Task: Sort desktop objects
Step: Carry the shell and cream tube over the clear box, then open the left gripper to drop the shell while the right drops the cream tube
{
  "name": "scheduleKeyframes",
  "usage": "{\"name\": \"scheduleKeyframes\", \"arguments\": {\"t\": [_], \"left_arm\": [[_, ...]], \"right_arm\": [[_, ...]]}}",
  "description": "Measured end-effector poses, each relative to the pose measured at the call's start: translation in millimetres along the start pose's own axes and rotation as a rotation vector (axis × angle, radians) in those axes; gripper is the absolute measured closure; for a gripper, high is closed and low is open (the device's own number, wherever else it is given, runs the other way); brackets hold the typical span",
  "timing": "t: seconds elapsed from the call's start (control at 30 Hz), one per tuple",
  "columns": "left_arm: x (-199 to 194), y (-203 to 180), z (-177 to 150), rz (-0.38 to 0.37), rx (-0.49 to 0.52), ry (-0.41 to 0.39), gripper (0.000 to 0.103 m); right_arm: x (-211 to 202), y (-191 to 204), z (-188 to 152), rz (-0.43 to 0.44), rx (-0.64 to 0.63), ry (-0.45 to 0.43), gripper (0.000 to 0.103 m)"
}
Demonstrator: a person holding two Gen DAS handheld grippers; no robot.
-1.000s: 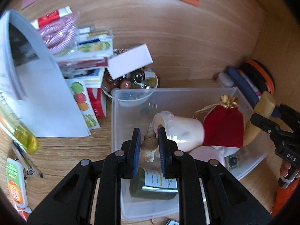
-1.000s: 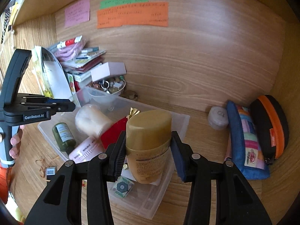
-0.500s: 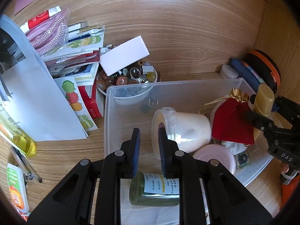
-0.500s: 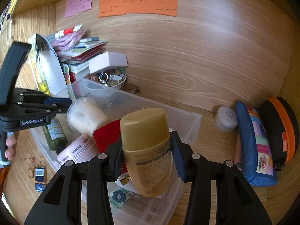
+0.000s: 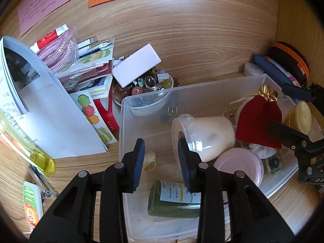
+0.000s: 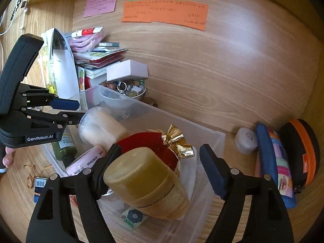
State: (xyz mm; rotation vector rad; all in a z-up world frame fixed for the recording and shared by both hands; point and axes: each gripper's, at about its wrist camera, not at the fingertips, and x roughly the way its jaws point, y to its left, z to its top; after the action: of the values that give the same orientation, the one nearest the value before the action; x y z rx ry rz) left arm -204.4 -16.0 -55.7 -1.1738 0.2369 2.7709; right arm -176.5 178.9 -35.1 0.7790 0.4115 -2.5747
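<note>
A clear plastic bin (image 5: 145,101) holds a white jar (image 5: 208,135), a red pouch (image 5: 259,121), a pink-lidded tub (image 5: 239,166) and a green bottle (image 5: 172,200). My left gripper (image 5: 162,160) hangs over the bin's near left corner. Its jaws are opening, and a small seashell (image 5: 149,161) lies loose on the bin floor by the left pad. My right gripper (image 6: 162,162) is over the bin's right end, jaws opening. A gold bottle (image 6: 145,182) tilts between them, leaning on the left finger (image 6: 111,160); the right finger (image 6: 210,168) stands apart.
A bowl of beads (image 5: 141,89) with a white box (image 5: 135,68) on it sits behind the bin. Papers and booklets (image 5: 50,111) are stacked at left, and a yellow bottle (image 5: 42,160) lies nearby. Pouches (image 6: 273,162) and a small white pot (image 6: 245,139) stand at right.
The left jaws have parted and the seashell has dropped to the bin floor. The right jaws have widened, and the gold bottle has tipped from upright onto the left finger, lower in the bin.
</note>
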Motion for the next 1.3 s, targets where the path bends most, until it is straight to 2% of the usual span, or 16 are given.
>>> {"name": "scheduleKeyframes", "arguments": {"t": [0.23, 0.27, 0.3, 0.37, 0.4, 0.43, 0.47, 0.5, 0.57, 0.8, 1.13, 1.3], "left_arm": [[-5.3, 2.3, 0.3, -0.011, -0.023, 0.016, 0.069], [-4.6, 3.1, 0.7, -0.012, -0.019, 0.014, 0.066], [-7.7, 3.3, 0.6, 0.012, -0.021, 0.008, 0.058], [-14.3, 5.1, 0.4, -0.005, -0.026, -0.003, 0.052], [-19.2, 5.7, 0.1, -0.038, -0.030, -0.009, 0.040], [-23.0, 6.0, 0.2, -0.054, -0.033, -0.017, 0.032], [-28.1, 5.0, -0.2, -0.041, -0.036, -0.036, 0.019], [-35.3, 2.8, -1.0, -0.005, -0.028, -0.068, 0.012], [-49.3, -4.1, -3.2, 0.044, 0.008, -0.120, 0.010], [-79.0, -19.3, -11.5, 0.088, 0.065, -0.168, 0.008], [-121.6, -21.4, -30.6, 0.070, 0.062, -0.210, 0.003], [-126.0, -13.3, -48.4, 0.040, 0.026, -0.176, 0.002]], "right_arm": [[-12.0, 0.1, 5.2, 0.003, 0.015, -0.017, 0.019], [-14.6, 1.0, 6.6, 0.001, 0.013, -0.019, 0.018], [-17.5, 2.2, 7.9, -0.004, 0.009, -0.022, 0.018], [-23.2, 4.1, 9.4, -0.011, 0.005, -0.027, 0.016], [-27.3, 5.0, 10.1, -0.013, 0.005, -0.030, 0.016], [-29.6, 5.1, 10.3, -0.012, 0.006, -0.032, 0.015], [-34.5, 5.9, 10.6, -0.008, 0.010, -0.038, 0.014], [-38.3, 6.5, 10.6, -0.008, 0.013, -0.042, 0.014], [-44.8, 8.5, 10.7, -0.004, 0.014, -0.042, 0.011], [-74.7, 17.0, 7.8, -0.024, 0.009, -0.075, 0.008], [-115.7, 29.9, -8.8, -0.042, 0.030, -0.104, 0.006], [-122.0, 31.7, -19.0, -0.031, 0.073, -0.081, 0.005]]}}
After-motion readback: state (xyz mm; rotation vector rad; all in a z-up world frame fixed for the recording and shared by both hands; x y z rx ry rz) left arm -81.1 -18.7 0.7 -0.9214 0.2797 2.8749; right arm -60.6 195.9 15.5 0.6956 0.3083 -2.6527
